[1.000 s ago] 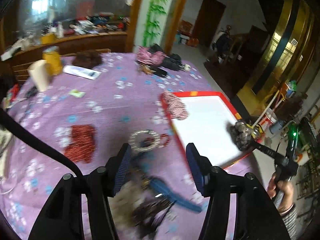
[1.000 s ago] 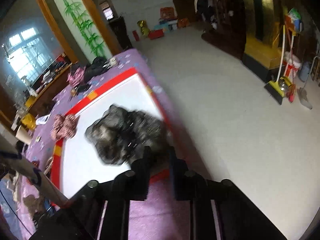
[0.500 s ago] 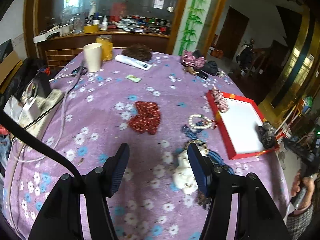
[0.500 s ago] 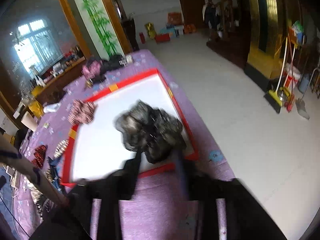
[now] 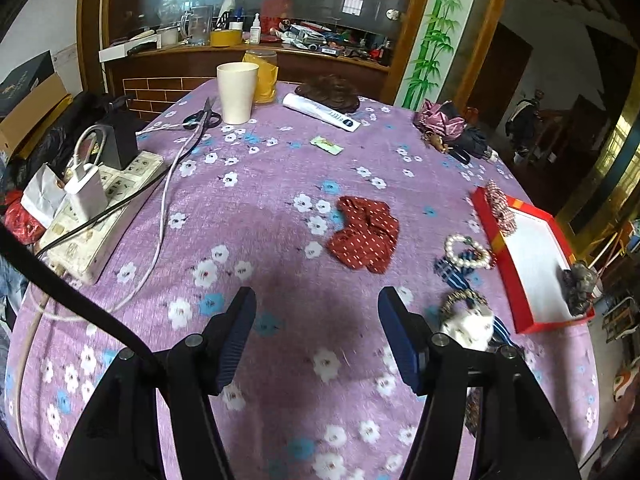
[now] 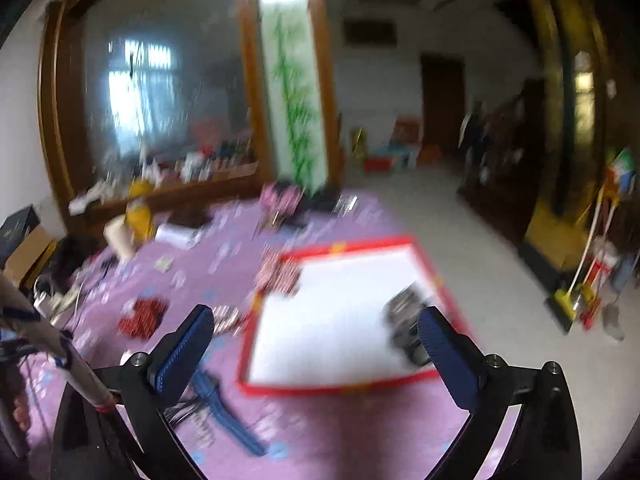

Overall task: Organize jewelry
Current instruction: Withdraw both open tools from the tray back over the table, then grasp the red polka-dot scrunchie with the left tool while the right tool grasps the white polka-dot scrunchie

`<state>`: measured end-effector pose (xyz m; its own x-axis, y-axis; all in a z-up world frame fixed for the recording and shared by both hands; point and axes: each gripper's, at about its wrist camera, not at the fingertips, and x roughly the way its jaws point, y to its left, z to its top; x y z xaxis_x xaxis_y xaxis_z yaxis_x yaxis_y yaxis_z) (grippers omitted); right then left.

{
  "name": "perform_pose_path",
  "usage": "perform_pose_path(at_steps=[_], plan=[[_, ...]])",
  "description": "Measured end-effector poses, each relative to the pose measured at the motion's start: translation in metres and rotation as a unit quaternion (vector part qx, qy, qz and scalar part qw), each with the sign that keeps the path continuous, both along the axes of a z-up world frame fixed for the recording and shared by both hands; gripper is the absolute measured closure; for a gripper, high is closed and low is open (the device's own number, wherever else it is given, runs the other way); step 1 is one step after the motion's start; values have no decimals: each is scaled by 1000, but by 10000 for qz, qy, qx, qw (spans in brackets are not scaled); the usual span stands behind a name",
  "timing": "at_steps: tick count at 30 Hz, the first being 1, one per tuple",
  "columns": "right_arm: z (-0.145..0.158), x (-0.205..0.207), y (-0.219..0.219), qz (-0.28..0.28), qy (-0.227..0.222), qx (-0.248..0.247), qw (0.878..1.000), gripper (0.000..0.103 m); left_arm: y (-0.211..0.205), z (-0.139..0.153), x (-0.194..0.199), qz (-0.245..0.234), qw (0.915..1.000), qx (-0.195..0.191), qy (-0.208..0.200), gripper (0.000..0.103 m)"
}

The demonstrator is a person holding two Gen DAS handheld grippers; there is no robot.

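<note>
Purple flowered cloth covers the surface (image 5: 248, 216), which fills most of the left wrist view. At its right edge lies the red-rimmed tray (image 5: 493, 221) with a white floor; a dark grey scrunchie (image 5: 579, 286) sits in its near corner and a red-and-white patterned scrunchie (image 5: 499, 206) rests over its far rim. On the cloth well left of the tray lies a red dotted scrunchie (image 5: 365, 233). Between it and the tray is a pearl bracelet (image 5: 467, 251), touching a blue striped hair tie (image 5: 451, 273). The left gripper (image 5: 316, 320) hangs above bare cloth, its jaws spread wide and holding nothing. The right wrist view is blurred; the right gripper (image 6: 314, 330) is likewise wide apart and empty, above the tray's near side, with the grey scrunchie just beside its right finger.
</note>
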<state>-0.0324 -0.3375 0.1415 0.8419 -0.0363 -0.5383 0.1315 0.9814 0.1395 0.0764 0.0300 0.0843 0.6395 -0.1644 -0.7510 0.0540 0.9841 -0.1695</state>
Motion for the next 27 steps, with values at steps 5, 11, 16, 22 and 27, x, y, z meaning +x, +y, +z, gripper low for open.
perform_pose_path(at_steps=[5, 11, 16, 22, 27], plan=[[-23, 34, 51, 1188, 620, 556, 9894, 16, 4, -11, 35, -4, 9998, -73, 169, 41], [-46, 58, 120, 2254, 1034, 627, 9667, 16, -4, -33, 83, -155, 9967, -583, 545, 41], [-64, 76, 155, 2549, 1322, 364, 9572, 16, -15, -52, 114, -319, 9929, -844, 775, 40], [-86, 90, 175, 2624, 1661, 55, 9505, 16, -31, -70, 134, -536, 9917, -727, 920, 38], [-92, 91, 182, 2675, 1758, -88, 9473, 24, -39, -73, 135, -702, 9920, -619, 850, 39]])
